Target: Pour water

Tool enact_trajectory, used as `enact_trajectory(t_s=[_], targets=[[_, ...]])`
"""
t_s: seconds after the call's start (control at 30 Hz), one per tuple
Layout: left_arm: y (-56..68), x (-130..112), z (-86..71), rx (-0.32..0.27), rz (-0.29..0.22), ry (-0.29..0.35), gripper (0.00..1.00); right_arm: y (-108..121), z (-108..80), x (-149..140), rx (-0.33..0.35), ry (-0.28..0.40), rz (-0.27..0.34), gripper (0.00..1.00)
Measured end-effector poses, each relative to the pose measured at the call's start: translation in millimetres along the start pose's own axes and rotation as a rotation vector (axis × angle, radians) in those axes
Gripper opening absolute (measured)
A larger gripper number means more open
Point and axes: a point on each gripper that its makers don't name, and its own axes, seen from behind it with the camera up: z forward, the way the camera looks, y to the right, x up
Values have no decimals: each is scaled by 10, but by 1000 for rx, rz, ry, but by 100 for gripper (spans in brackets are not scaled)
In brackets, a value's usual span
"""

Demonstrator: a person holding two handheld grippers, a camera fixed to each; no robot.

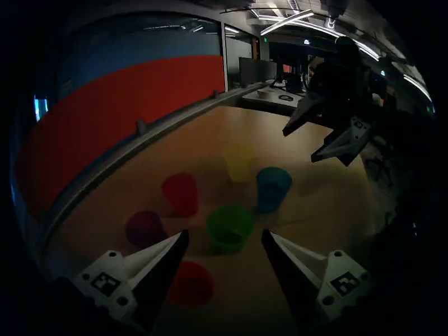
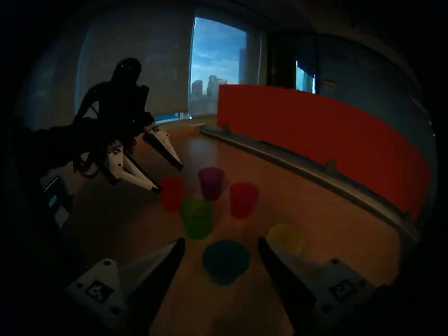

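Several plastic cups stand grouped on a wooden table (image 1: 313, 235): green (image 1: 229, 227), teal (image 1: 273, 189), yellow (image 1: 239, 162), red (image 1: 181, 193), purple (image 1: 144, 228) and another red (image 1: 191, 283). My left gripper (image 1: 223, 232) hovers open just short of the green cup, holding nothing. Across the group, my right gripper (image 1: 299, 147) hangs open above the table. In the right gripper view its open fingers (image 2: 220, 242) frame the teal cup (image 2: 225, 260), with the green (image 2: 196, 217) and yellow (image 2: 285, 237) cups beyond. The left gripper (image 2: 169, 178) is open over the far red cup (image 2: 171, 192). The dim light hides what the cups hold.
A red partition (image 1: 129, 106) with a grey rail runs along one side of the table. A window (image 2: 215, 67) lies beyond the table's end. Desks and monitors (image 1: 263, 70) stand in the background. A person's dark arm (image 2: 67, 137) holds the left gripper.
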Motion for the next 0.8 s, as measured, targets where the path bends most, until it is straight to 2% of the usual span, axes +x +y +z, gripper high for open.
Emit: enact_trajectory(t_s=[0.47,0.8], targets=[[2,-144,354,-19,-4,-92,97,14,86,-119,12,-25,-3,98],[-4,-191,543,-9,-10,-125,97,26,117,-189,17,-32,1,98]])
